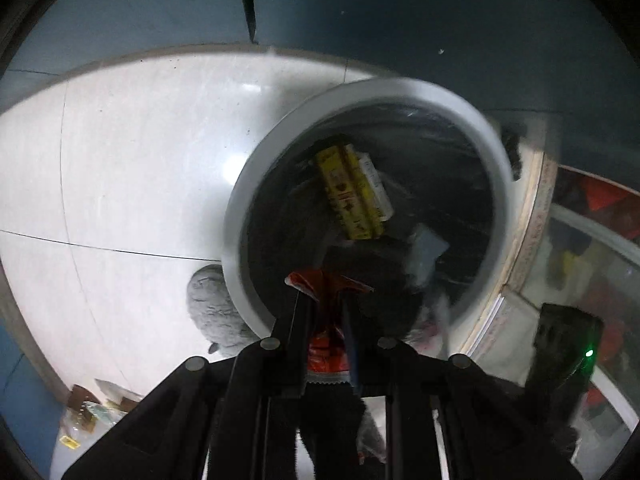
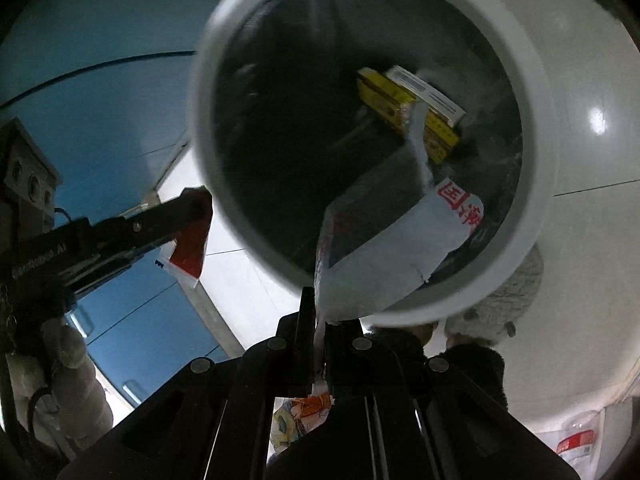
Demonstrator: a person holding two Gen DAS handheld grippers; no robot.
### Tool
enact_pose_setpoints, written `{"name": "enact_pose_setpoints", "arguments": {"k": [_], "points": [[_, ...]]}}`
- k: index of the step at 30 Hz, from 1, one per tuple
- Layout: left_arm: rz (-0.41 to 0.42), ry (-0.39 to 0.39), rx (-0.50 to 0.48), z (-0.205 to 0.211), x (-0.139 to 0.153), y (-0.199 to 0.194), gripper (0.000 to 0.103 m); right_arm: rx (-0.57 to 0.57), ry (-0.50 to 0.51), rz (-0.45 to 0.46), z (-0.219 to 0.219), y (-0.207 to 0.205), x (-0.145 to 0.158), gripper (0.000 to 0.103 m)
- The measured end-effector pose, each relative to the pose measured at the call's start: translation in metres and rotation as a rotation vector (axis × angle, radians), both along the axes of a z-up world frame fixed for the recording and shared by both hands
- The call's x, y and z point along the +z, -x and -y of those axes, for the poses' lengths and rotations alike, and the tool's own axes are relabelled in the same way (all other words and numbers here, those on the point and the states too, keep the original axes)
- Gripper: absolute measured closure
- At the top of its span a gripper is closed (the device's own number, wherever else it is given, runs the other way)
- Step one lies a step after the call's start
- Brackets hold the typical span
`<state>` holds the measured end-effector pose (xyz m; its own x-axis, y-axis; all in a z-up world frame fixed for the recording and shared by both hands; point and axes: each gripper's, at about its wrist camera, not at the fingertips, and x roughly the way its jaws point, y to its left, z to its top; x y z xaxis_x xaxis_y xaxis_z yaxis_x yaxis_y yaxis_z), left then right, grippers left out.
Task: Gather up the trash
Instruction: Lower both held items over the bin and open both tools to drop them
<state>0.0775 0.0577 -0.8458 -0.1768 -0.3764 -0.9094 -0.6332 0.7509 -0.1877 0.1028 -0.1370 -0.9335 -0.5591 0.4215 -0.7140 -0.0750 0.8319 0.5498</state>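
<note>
A white round trash bin with a black liner stands on the floor; a yellow box lies inside it. My left gripper is shut on a red wrapper at the bin's near rim. In the right wrist view the bin fills the upper frame, with the yellow box inside. My right gripper is shut on a white wrapper with red print that hangs over the bin's opening. The left gripper with its red wrapper shows at the left.
White tiled floor surrounds the bin, with a blue wall behind. Loose wrappers lie on the floor at lower left. A grey fuzzy slipper sits beside the bin. A plastic bag lies at lower right.
</note>
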Motion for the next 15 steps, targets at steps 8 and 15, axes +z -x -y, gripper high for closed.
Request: {"name": "enact_pose_setpoints", "arguments": {"k": [8,15], "points": [[0.059,-0.082,-0.04,-0.006,0.027,-0.006,0.023,-0.057,0.068,0.009,0.01,-0.026,0.005,0.041],[0.062,-0.237,-0.079,-0.015,0.06,0.003,0.002,-0.019,0.165,0.147,0.019,-0.035,0.038,0.034]]}}
